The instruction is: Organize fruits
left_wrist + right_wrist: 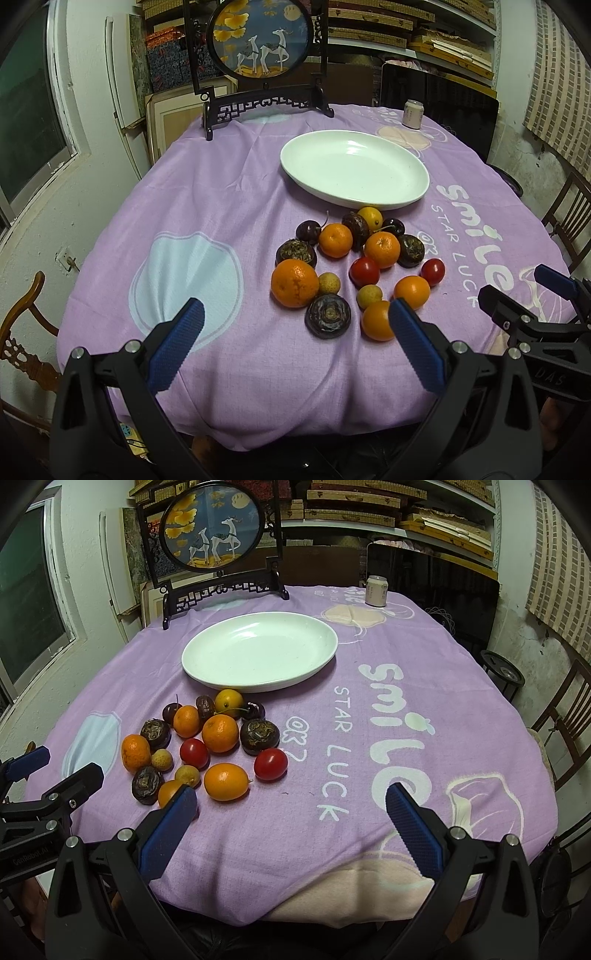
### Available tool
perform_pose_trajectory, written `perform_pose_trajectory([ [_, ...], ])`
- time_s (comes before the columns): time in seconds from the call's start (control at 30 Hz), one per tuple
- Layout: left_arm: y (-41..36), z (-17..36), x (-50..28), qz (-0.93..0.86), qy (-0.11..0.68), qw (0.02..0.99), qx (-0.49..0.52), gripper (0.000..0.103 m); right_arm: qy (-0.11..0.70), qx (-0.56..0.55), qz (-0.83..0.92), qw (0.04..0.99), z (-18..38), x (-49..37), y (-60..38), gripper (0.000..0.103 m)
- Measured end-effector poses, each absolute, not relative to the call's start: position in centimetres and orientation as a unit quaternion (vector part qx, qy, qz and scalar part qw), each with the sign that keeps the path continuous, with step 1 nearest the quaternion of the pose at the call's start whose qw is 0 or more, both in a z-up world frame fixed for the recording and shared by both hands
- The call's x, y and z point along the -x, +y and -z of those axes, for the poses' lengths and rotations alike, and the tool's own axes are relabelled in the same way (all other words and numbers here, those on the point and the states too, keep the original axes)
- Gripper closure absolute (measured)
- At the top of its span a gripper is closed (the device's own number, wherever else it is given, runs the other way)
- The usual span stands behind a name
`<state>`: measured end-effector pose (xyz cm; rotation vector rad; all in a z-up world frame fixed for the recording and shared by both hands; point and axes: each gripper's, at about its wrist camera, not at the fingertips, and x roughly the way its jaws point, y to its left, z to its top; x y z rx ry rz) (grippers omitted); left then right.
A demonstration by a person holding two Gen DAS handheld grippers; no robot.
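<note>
Now, grippers: left gripper [295, 321] and right gripper [290, 799] both spread wide, holding nothing.
Plate: white plate [406, 194] bare, upper centre.
Advice: start with nearest orange [375, 321], lower centre; straddle it squarely.

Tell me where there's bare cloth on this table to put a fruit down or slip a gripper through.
The white plate holds nothing. Bare cloth lies right of the fruit pile, over the "smile" lettering, and between the pile and the table's near edge. It is crowded inside the pile, where fruits touch, and where the plate's near rim meets the yellow fruit.
</note>
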<state>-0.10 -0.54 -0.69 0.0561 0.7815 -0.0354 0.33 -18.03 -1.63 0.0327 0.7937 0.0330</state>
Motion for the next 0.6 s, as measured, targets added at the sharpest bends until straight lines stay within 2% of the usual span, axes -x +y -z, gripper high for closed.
perform_pose_trajectory([
  [0.6,-0.47,0.75,0.09,0.018,0.382,0.924,-0.026,0.002,0.388,-0.017,-0.017,0.921,1.84,-0.39,-18.01,0.001],
])
